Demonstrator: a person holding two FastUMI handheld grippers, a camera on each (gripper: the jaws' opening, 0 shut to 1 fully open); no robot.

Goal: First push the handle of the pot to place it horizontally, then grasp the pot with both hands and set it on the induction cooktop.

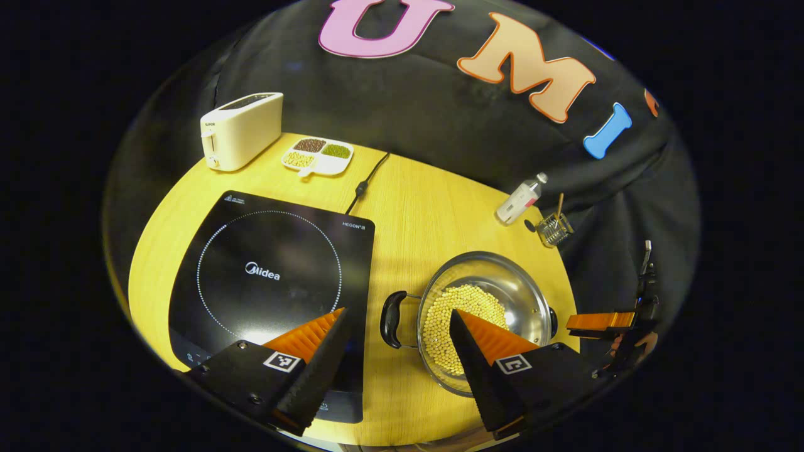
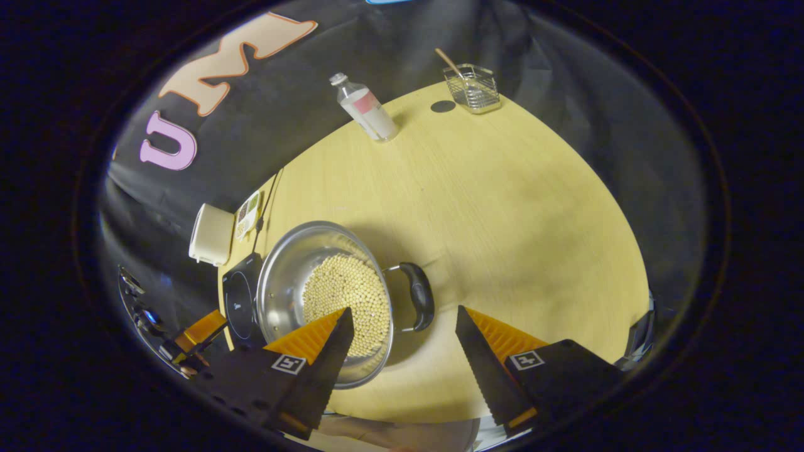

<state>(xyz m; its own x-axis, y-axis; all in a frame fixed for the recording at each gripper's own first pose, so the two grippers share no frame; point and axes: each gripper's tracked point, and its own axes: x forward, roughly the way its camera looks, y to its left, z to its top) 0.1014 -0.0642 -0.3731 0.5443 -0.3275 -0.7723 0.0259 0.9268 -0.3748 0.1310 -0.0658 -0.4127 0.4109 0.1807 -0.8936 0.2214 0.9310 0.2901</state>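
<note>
The left tool [image 1: 399, 326] has two wedge-shaped fingers that narrow to points; their inner faces are ribbed with small ridges; each black body behind them carries a small white square tag with a black pattern, and small screws sit along the edge; the right tool [image 2: 402, 325] looks the same, with two pointed ribbed fingers and one square tag on each black body.
</note>
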